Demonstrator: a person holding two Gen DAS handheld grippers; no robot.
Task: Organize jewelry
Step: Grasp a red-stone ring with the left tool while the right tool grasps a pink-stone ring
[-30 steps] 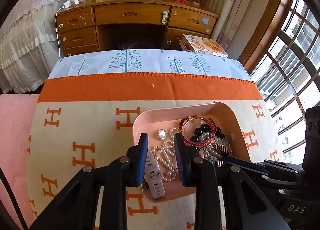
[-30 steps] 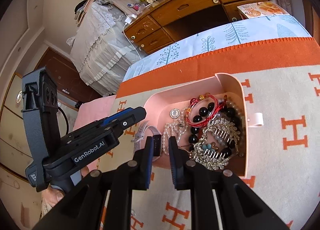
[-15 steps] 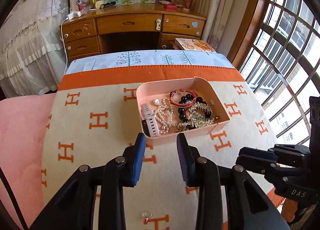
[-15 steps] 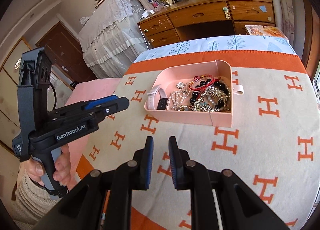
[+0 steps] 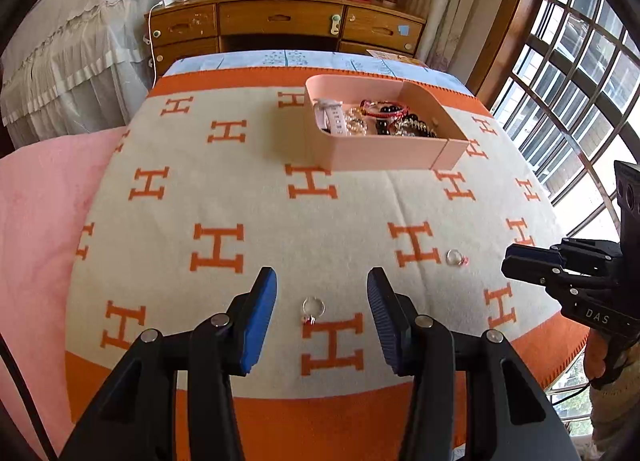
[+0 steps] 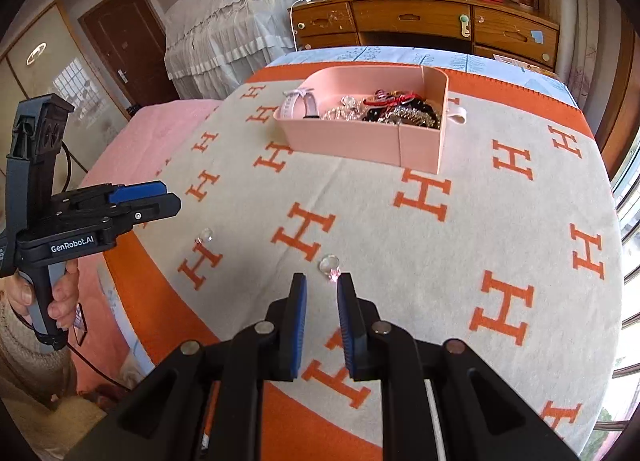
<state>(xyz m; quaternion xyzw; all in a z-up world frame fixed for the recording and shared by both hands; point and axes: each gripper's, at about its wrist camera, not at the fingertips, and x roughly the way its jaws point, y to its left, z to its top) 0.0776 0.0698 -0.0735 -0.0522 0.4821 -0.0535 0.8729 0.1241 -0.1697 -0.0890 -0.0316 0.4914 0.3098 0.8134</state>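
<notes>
My left gripper (image 5: pixel 322 297) has jaws opening, nothing between the pads; a small clear ring with a red stone (image 5: pixel 312 309) lies on the blanket (image 5: pixel 248 197) near its front edge, below the gap. My right gripper (image 6: pixel 322 297) stands narrowly parted, empty, a second ring with a pink stone (image 6: pixel 330 264) just beyond. Pink tray (image 5: pixel 384 151) near the far edge holds heaped beads, pearls, a white watch.
</notes>
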